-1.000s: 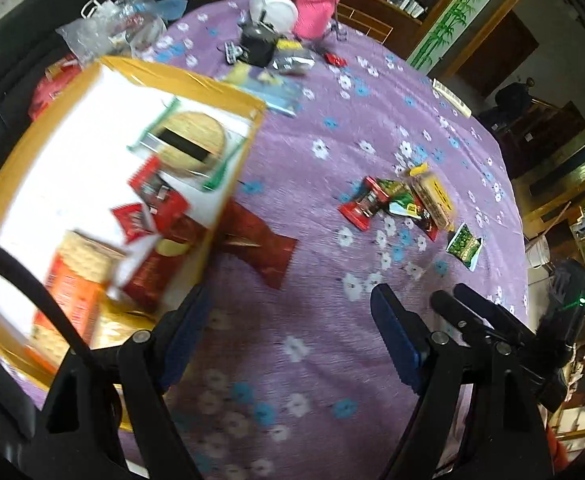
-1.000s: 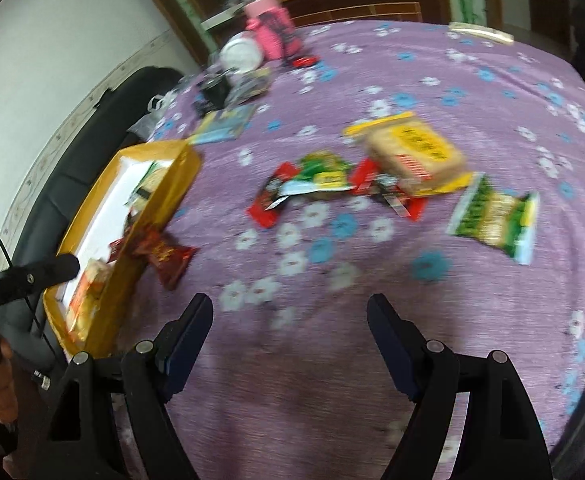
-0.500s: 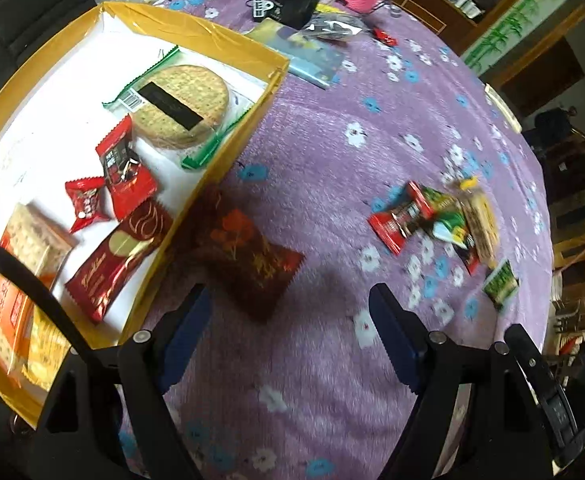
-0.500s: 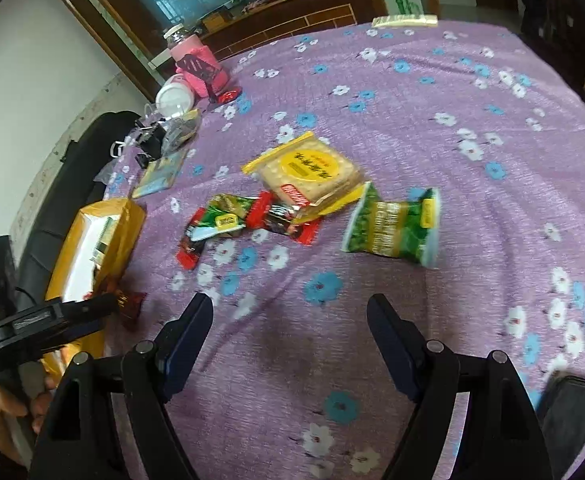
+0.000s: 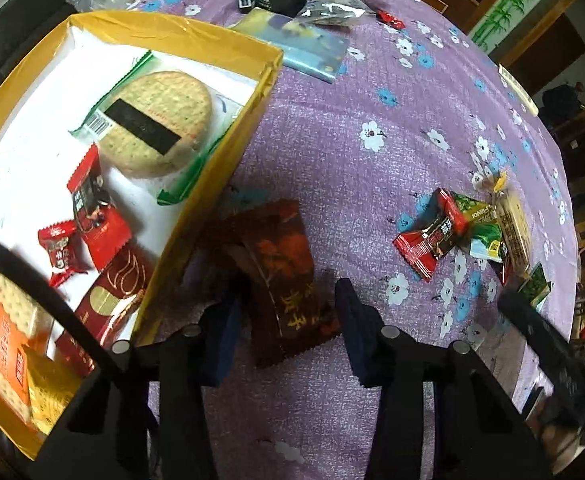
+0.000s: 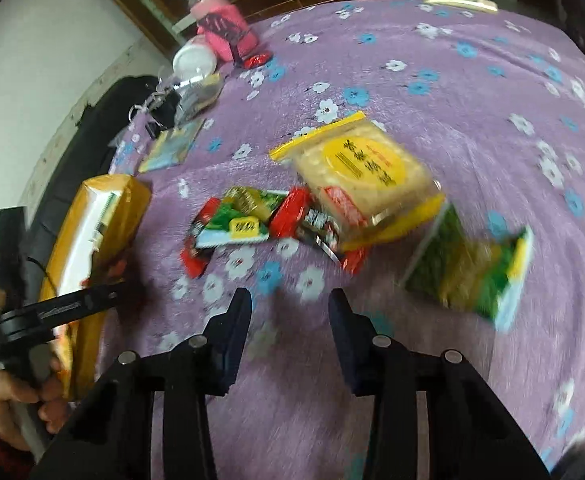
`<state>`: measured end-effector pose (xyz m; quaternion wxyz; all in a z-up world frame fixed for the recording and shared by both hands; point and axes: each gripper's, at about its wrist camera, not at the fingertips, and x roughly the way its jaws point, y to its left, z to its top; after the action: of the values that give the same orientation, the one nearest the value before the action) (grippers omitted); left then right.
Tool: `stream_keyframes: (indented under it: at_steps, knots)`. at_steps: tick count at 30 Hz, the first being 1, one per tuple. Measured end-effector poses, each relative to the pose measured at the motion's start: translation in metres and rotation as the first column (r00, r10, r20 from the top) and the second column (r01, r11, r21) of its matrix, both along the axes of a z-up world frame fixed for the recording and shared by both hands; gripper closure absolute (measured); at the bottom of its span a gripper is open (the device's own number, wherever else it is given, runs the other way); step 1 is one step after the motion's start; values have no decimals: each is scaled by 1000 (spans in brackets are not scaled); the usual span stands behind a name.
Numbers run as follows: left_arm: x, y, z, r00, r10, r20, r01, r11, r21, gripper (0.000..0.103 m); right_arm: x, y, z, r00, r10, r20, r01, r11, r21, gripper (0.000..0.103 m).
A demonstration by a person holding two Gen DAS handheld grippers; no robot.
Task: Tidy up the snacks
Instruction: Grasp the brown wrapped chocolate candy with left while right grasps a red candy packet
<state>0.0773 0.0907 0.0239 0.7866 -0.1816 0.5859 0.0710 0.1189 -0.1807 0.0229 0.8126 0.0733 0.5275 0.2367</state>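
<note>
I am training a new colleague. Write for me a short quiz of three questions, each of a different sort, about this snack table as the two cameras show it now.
1. True or false: the dark red packet between the fingers of the left gripper already lies inside the yellow box.
2. Multiple choice: the round cracker pack is
A. in the yellow box
B. on the purple cloth
C. in the right gripper
3. Fill the gap: the right gripper holds ____.

Key
1. False: it lies on the cloth, beside the box wall.
2. A
3. Nothing: its fingers stand apart over bare cloth.
</note>
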Motion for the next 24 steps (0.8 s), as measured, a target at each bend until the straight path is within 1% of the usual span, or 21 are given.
stream_keyframes:
  at_steps: [3, 5, 7, 9, 11, 14, 15, 17, 18, 19, 21, 22, 24]
  knots:
    - [3, 1, -1, 999, -47, 23, 48, 998, -42, 59, 14, 6, 0, 999, 38, 24, -37, 998, -46, 62]
    - [5, 1, -1, 995, -92, 38, 94, 994, -60, 59, 22, 9, 1, 997, 71, 43, -68, 995, -74, 57]
    - [7, 1, 0, 993, -112, 43, 115, 990, -81, 59, 27, 14, 1, 991, 119, 61, -112, 988, -109, 48]
    - [11, 0, 0, 991, -131, 35, 133, 988, -78, 59, 29, 20, -1, 983, 167, 74, -155, 977, -149, 44]
    - [15, -4, 1, 988, -156, 16, 157, 986, -59, 58, 30, 25, -2, 972, 214, 94, -191, 960, -204, 43]
    - [22, -11, 1, 978, -210, -10, 209, 976, -53, 46, 30, 30, -3, 961, 256, 108, -220, 938, -270, 42]
    - [25, -16, 0, 973, -232, -23, 231, 972, -40, 43, 30, 31, -3, 959, 262, 111, -222, 932, -285, 44]
    - [26, -21, -1, 968, -250, -37, 250, 968, -17, 42, 30, 33, -3, 954, 273, 121, -223, 921, -318, 53]
    - [26, -22, -1, 967, -253, -41, 253, 967, -8, 43, 29, 33, -3, 953, 276, 125, -222, 917, -330, 62]
    - [26, -23, -1, 966, -254, -40, 254, 967, -6, 43, 29, 35, -2, 953, 277, 125, -222, 916, -335, 66]
    - [23, -24, -1, 964, -264, -36, 264, 964, 8, 46, 27, 35, 0, 952, 278, 129, -221, 914, -340, 73]
    - [22, -26, -1, 959, -282, -38, 283, 959, 30, 48, 26, 35, 0, 954, 273, 124, -219, 917, -333, 77]
    - [21, -29, -1, 952, -303, -41, 305, 950, 62, 55, 24, 31, 0, 963, 248, 105, -209, 935, -288, 81]
